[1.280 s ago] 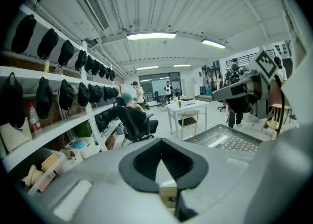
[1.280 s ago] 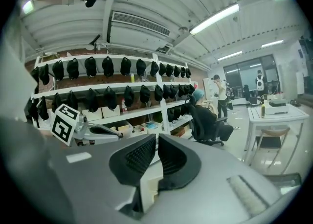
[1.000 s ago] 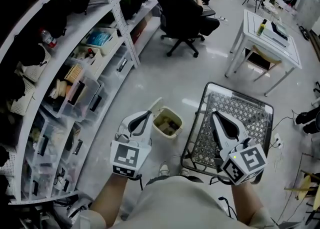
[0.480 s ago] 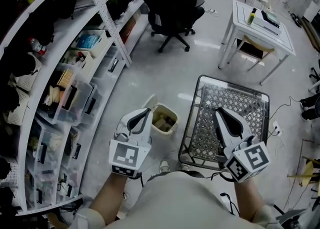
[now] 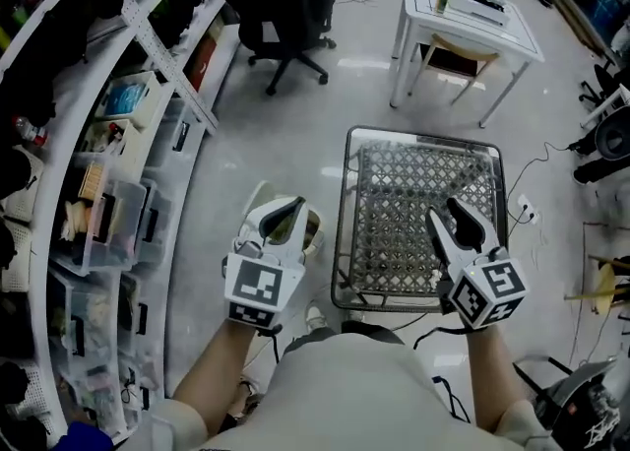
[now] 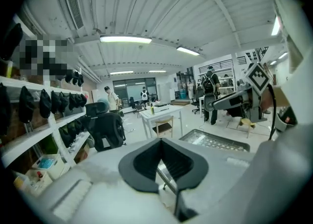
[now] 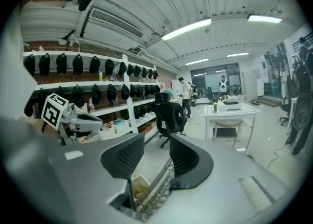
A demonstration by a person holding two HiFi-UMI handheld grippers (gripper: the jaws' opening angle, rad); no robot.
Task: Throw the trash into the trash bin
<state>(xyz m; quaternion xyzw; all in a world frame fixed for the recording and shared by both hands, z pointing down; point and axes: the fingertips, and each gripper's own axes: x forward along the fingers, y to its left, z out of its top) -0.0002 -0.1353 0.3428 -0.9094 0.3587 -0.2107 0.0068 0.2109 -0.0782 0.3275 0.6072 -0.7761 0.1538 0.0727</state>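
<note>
The small beige trash bin (image 5: 311,234) stands on the floor by the left edge of a wire-mesh table (image 5: 418,159). My left gripper (image 5: 292,205) hovers right over the bin and hides most of it. Its jaws (image 6: 160,141) meet at the tips with nothing between them. My right gripper (image 5: 443,211) is above the near part of the mesh. Its jaws (image 7: 156,145) are opening and the gap is empty; through it I see the bin (image 7: 139,186) and the mesh edge. A small pale scrap (image 5: 437,280) lies on the mesh beside the right gripper.
Curved white shelving (image 5: 108,173) packed with boxes runs along the left. A black office chair (image 5: 285,16) and a white desk (image 5: 463,16) stand farther off. Cables (image 5: 532,205) trail on the floor at the right. People stand in the distance (image 6: 211,83).
The view swung so the bin now sits under the left gripper. Both grippers shifted, the right one toward the near part of the mesh, and its jaws went from shut to parted.
</note>
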